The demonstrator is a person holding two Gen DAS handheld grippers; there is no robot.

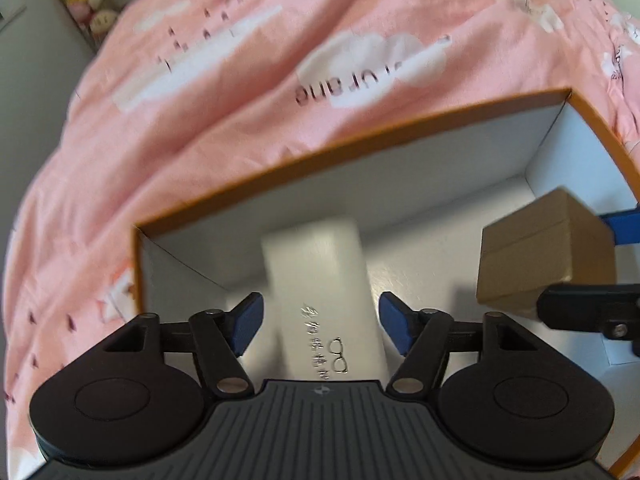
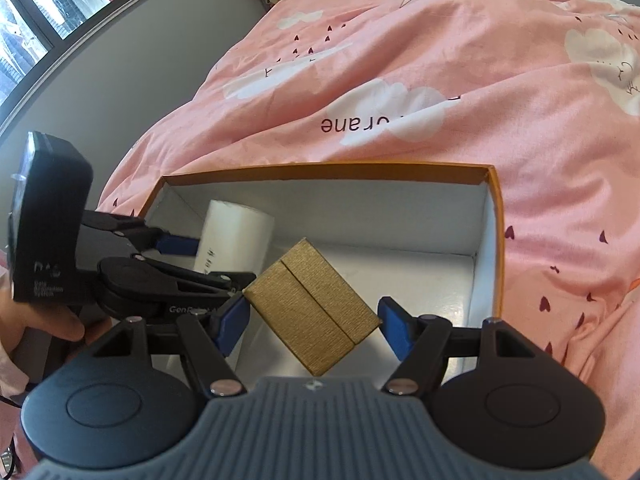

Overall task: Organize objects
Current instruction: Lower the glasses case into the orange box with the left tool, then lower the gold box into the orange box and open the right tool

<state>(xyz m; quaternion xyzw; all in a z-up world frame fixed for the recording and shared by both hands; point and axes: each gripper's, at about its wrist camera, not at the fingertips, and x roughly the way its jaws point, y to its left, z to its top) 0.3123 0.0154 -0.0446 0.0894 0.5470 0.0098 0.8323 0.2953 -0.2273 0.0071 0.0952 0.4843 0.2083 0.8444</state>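
both grippers reaching into the orange-rimmed box (image 2: 496, 216) lying on the pink bedcover (image 2: 400, 60)

left gripper (image 1: 320, 322) standing apart around the white case (image 1: 320, 280) near the box's left wall, pads not pressing; right gripper (image 2: 314, 320) clamping the gold box (image 2: 316, 316) by two corners over the box's middle.

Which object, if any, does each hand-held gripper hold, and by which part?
The right hand-held gripper holds the gold box by two opposite corners, above the orange tray. The left hand-held gripper holds nothing: its pads stand clear of the white case.
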